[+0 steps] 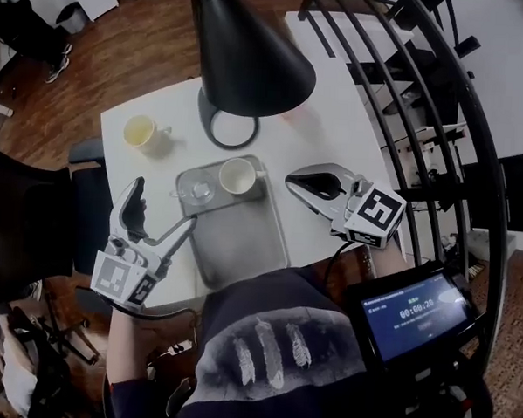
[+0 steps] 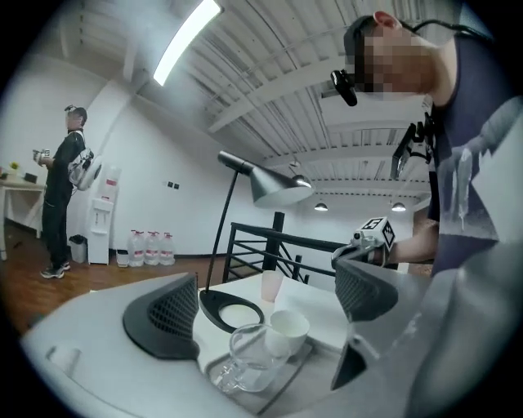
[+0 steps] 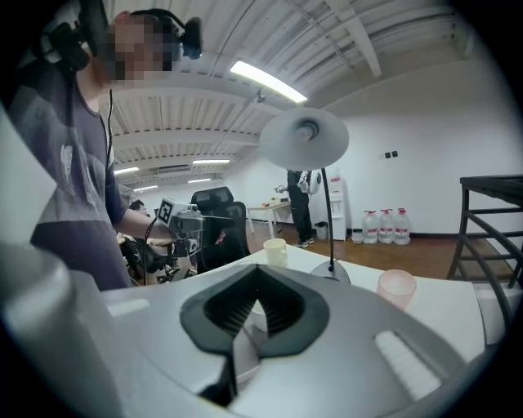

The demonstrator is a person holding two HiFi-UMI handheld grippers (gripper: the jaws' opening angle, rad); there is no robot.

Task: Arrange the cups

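Cups: clear glass mug (image 2: 245, 359) and round white cup (image 2: 288, 329) touch on the flat grey rectangular tray (image 2: 286, 377), just ahead of left gripper (image 1: 167, 200), ribbed jaws wide apart, empty; right gripper (image 1: 291, 181) jaws together, empty; pale yellow cup (image 1: 140, 131) beyond left gripper.

right gripper (image 3: 255, 314) jaws pressed together with nothing between, cream cup (image 3: 275, 251) ahead slightly left, lamp (image 3: 306, 139) straight ahead, pink cup (image 3: 396, 287) ahead right, white tabletop (image 3: 458, 304)
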